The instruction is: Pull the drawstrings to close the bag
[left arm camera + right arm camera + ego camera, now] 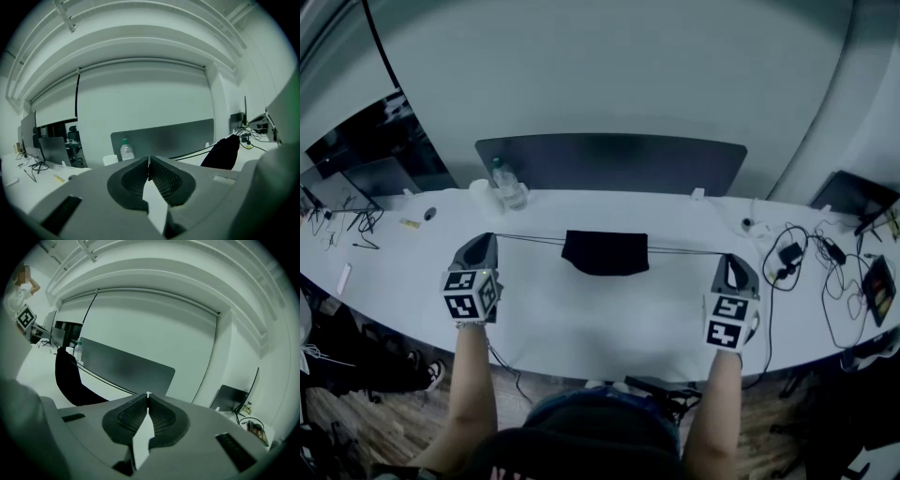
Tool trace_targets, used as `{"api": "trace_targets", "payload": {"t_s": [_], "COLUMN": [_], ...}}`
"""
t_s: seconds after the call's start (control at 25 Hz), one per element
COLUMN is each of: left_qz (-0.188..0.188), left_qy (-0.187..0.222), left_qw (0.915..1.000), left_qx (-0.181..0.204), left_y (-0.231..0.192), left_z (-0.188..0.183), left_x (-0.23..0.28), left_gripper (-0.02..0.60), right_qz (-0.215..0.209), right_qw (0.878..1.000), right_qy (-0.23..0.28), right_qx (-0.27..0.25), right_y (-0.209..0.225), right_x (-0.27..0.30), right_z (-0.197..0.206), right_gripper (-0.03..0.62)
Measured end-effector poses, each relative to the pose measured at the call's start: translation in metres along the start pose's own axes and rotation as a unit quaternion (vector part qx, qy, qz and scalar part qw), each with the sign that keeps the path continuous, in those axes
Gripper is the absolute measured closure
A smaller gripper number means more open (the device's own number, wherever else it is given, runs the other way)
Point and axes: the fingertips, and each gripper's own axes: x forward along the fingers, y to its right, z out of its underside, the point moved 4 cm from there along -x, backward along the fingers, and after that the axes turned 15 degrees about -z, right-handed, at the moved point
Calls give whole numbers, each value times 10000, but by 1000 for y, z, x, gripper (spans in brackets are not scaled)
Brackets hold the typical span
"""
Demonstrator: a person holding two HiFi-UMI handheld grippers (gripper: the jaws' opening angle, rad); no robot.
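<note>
Overhead, the black bag lies mid-table, its drawstrings stretched taut to my left gripper and right gripper. In the left gripper view, the jaws are clamped on the cord. The right gripper view shows the same. I judge I'm mid-cinch; next I pull outward evenly.

Hidden: drawstring ends within left tool, right tool; forearms cut at bottom edge.
</note>
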Motion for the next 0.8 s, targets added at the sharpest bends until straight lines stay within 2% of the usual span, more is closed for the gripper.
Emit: {"api": "trace_targets", "payload": {"t_s": [0.8], "left_qz": [-409], "left_qy": [-229], "left_qw": [9987], "left_qx": [-211], "left_y": [-14], "left_z": [7], "left_x": [21], "left_gripper": [568], "right_qz": [171], "right_qw": [9999], "right_qy": [6], "right_qx": [-15], "right_y": [26], "right_x": [14], "right_z": [-2], "right_gripper": [591]}}
